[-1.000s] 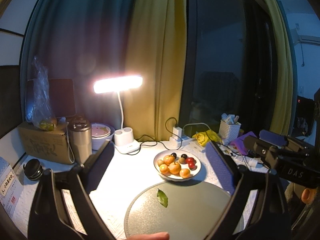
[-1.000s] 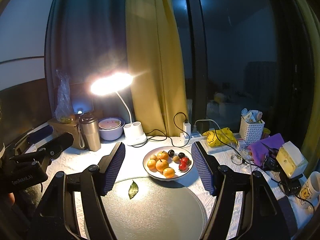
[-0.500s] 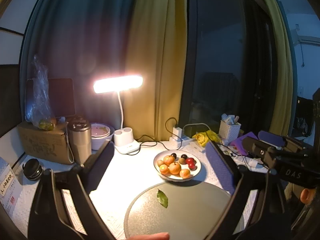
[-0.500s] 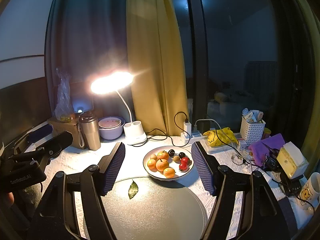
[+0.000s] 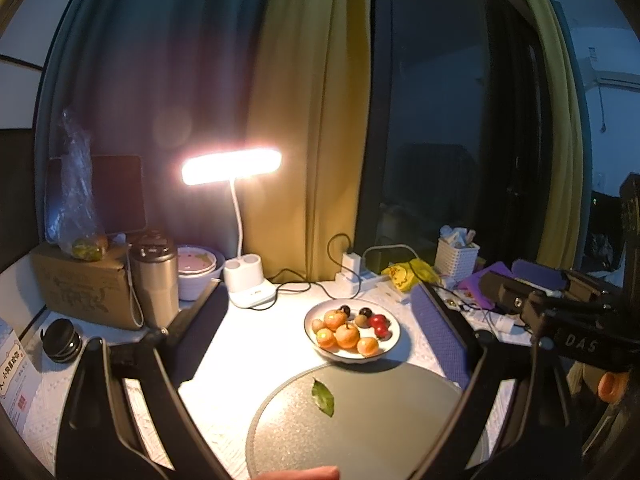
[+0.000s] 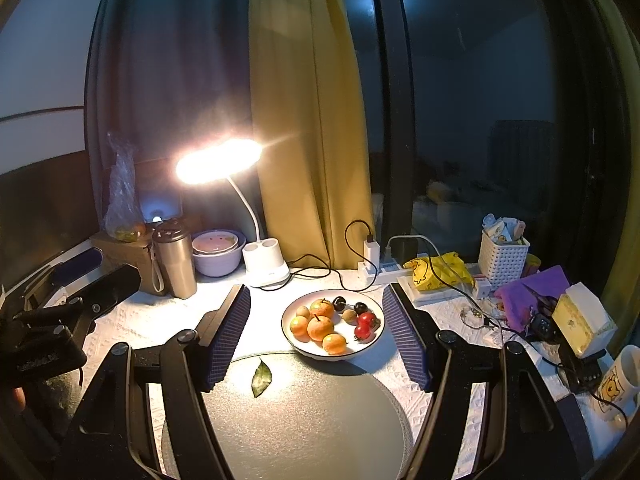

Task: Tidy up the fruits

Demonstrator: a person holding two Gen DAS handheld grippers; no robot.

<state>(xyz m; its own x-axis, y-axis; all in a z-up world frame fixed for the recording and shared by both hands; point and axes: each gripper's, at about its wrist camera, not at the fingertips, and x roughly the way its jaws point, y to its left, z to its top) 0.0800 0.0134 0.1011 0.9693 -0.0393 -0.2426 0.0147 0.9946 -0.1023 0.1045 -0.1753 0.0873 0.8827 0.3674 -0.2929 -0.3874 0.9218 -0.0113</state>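
Lamplight is falling across our cluttered white table (image 6: 132,320). We are holding the left gripper (image 5: 320,332) and the right gripper (image 6: 316,336) spread wide, gripping nothing. Mixed fruits (image 6: 320,326) are sitting in the white plate (image 6: 370,344), beyond the grey tray (image 6: 304,412), which is bearing one leaf (image 6: 261,377). Whether sorting is starting or finishing, we are unable to judge.

Both wrist views look forward and downward from nearby, sharing the fruit plate (image 5: 352,354) (image 6: 294,342) and lamp (image 5: 231,166) (image 6: 218,160).
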